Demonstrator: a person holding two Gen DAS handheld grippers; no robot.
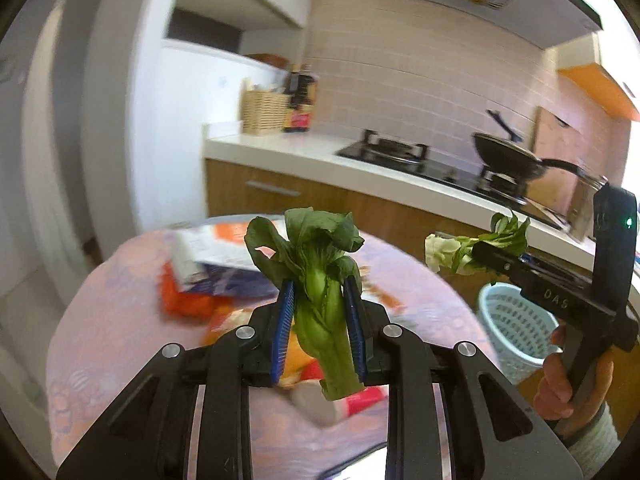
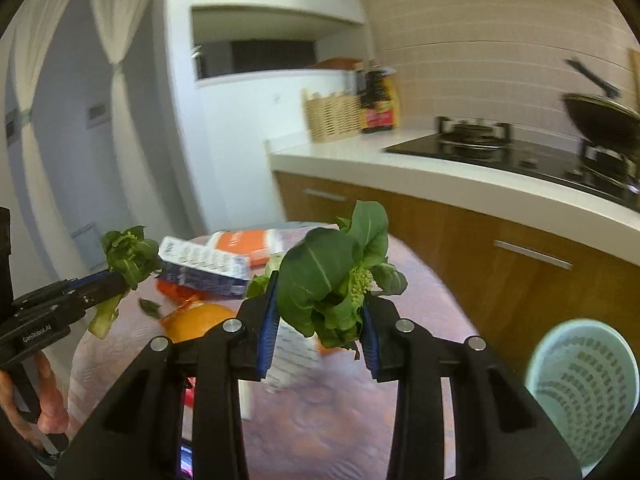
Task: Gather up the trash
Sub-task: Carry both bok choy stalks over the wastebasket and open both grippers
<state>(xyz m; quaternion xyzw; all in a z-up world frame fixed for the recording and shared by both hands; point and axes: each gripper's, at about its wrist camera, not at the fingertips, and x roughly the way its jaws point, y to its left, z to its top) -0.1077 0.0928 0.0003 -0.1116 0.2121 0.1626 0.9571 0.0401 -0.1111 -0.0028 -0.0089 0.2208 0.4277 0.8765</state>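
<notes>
My left gripper (image 1: 319,308) is shut on a green bok choy stalk (image 1: 320,280), held upright above the pink round table (image 1: 100,320). It also shows in the right wrist view (image 2: 120,280) at the left. My right gripper (image 2: 318,320) is shut on another leafy bok choy piece (image 2: 332,280); it shows in the left wrist view (image 1: 476,256) at the right, above the light blue perforated trash basket (image 1: 516,324). The basket also stands at lower right in the right wrist view (image 2: 584,384).
On the table lie boxes (image 2: 208,264), an orange (image 2: 200,320), red and orange wrappers (image 1: 188,300) and a loose green leaf (image 2: 150,307). Behind is a kitchen counter (image 2: 400,164) with a stove, wok (image 1: 508,156), wicker basket and bottle.
</notes>
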